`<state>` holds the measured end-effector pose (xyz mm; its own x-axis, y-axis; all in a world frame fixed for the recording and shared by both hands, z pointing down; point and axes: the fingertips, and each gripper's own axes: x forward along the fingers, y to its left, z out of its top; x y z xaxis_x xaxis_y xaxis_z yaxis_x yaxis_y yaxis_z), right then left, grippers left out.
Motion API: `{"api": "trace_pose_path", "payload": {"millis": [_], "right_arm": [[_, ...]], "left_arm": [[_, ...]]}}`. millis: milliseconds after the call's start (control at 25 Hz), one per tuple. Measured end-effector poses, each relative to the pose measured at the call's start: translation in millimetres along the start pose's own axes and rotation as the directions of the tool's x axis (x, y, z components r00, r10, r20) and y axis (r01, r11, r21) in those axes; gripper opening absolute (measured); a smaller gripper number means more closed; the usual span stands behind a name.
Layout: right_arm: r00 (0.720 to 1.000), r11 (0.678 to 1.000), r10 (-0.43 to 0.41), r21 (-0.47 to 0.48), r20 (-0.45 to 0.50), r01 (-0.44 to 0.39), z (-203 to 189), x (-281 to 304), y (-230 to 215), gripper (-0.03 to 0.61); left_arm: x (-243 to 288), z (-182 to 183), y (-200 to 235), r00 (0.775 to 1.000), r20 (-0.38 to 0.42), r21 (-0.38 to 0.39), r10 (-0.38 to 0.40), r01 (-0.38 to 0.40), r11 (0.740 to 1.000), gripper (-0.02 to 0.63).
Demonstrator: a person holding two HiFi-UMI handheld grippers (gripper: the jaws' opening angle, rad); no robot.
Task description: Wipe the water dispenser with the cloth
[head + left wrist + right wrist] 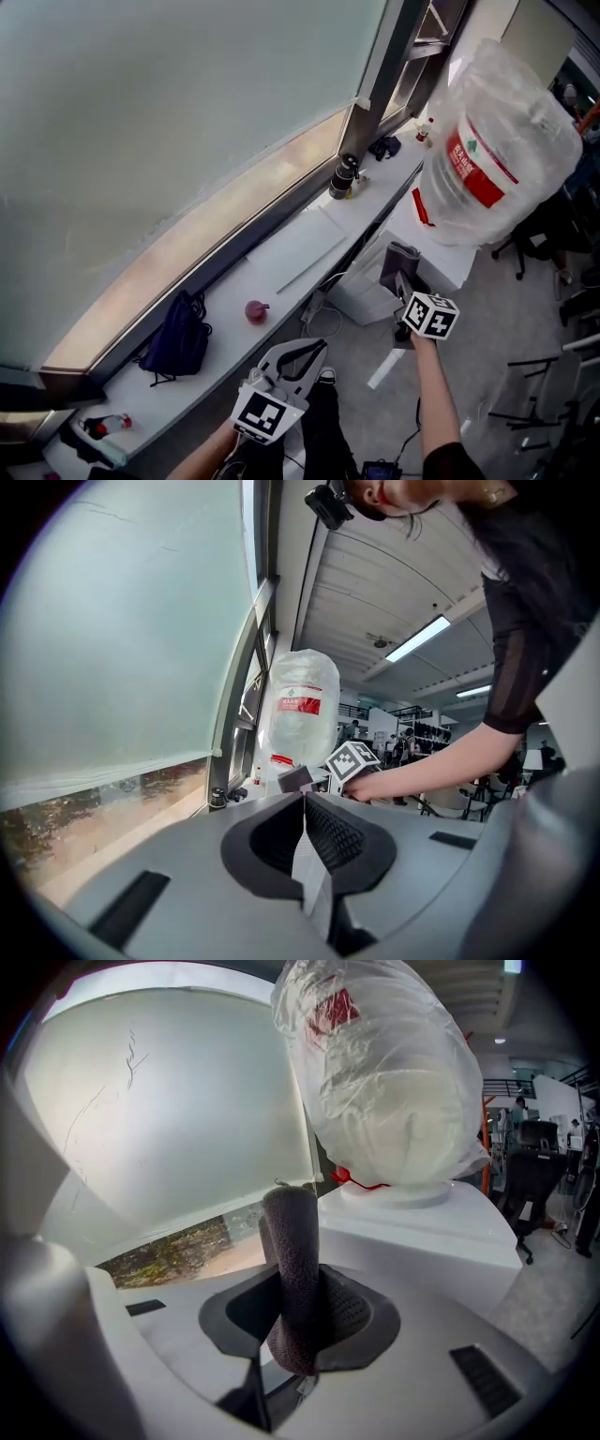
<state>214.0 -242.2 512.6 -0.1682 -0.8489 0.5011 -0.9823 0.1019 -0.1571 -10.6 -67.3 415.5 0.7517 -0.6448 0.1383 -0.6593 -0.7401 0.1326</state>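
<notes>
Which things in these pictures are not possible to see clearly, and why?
1. Lower body of the water dispenser: in the head view it is behind the cloth and right tongs; in the right gripper view, behind the tongs' own body.
2. Whether the cloth touches the dispenser: no view settles it.
3. Print on the bottle label: too small, under wrinkled plastic.

Frosted window (169, 122) along the left, dark-framed, clear band (187, 248) at its foot. Long white sill (281, 258) beneath. Grey floor (487, 366) below. Black office chair (527, 1180) at the right. Ribbed ceiling (375, 583), strip lights (419, 637) lit.
</notes>
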Motion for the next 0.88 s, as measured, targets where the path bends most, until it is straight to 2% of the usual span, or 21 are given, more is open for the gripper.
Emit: {"api": "trace_pose_path", "payload": {"millis": [160, 280, 480, 720, 880], "right_arm": [[0.999, 0.999, -0.037, -0.02, 0.032, 0.038, 4.7, 21.3, -14.4, 0.109], [0.998, 0.997, -0.058, -0.052, 0.023, 0.06, -14.1, 38.7, -24.8, 0.109], [0.996, 0.996, -0.078, -0.046, -0.034, 0.077, -69.9, 72.2, -42.9, 0.109], [0.992, 0.994, -0.062, -0.101, -0.113, 0.05, -138.1, 126.7, -56.7, 0.109], [0.983, 0.99, -0.079, -0.129, -0.164, 0.058, -191.5, 170.3, -70.5, 0.109]], "left_arm": [[-3.3, -9.2, 9.9, 0.999, 0.035, -0.039, 0.034, -0.033, 0.999, 0.021], [0.9, -25.3, 11.4, 0.998, 0.04, -0.031, 0.047, -0.046, 0.998, 0.021], [20.5, -59.7, 16.7, 0.997, 0.04, -0.032, 0.058, -0.057, 0.998, 0.021], [48.6, -112.4, 26.6, 0.996, 0.035, -0.035, 0.084, -0.083, 0.996, 0.021], [68.2, -155.0, 38.3, 0.996, 0.034, -0.021, 0.08, -0.079, 0.997, 0.021]]}}
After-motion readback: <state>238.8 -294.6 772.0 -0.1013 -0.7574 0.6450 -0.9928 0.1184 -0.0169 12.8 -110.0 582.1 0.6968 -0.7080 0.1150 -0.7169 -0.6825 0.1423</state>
